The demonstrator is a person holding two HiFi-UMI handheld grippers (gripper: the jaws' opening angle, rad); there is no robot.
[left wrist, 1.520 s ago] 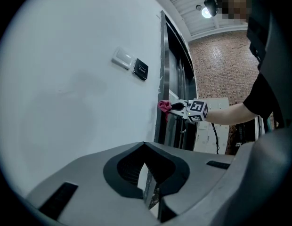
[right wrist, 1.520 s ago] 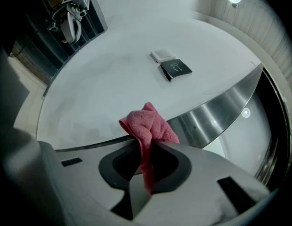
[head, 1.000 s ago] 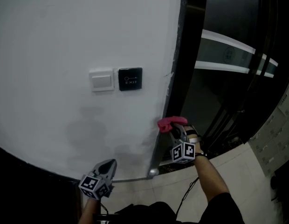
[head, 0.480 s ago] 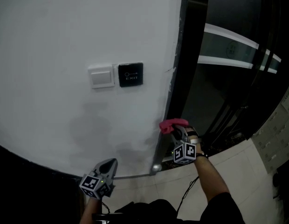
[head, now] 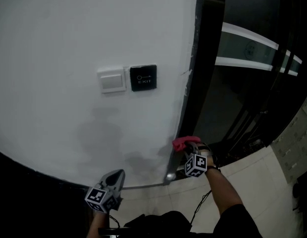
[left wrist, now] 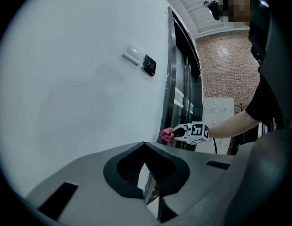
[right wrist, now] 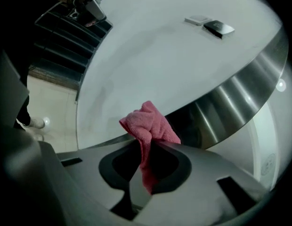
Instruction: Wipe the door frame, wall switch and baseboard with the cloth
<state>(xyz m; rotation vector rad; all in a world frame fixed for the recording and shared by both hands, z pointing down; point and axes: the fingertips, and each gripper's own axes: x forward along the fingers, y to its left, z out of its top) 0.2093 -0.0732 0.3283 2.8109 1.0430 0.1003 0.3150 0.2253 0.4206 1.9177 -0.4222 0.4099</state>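
Looking down in the head view: right hand-held gripper clenched on the pink cloth, which is pressed low against the door frame. The wall switch sits higher up on the white wall.

Left gripper view: left hand-held gripper closed on nothing, idle near the wall.

Right gripper view: terry folds bunch above the jaws. Judged soft, light and limp; best pinched by a gathered wad. The frame looks like smooth metal, with pale tiled floor below.

Grey tongs are seen on the left gripper and the right gripper, each fitted with a white cube of black square markers. A black sleeve is worn at five o'clock.
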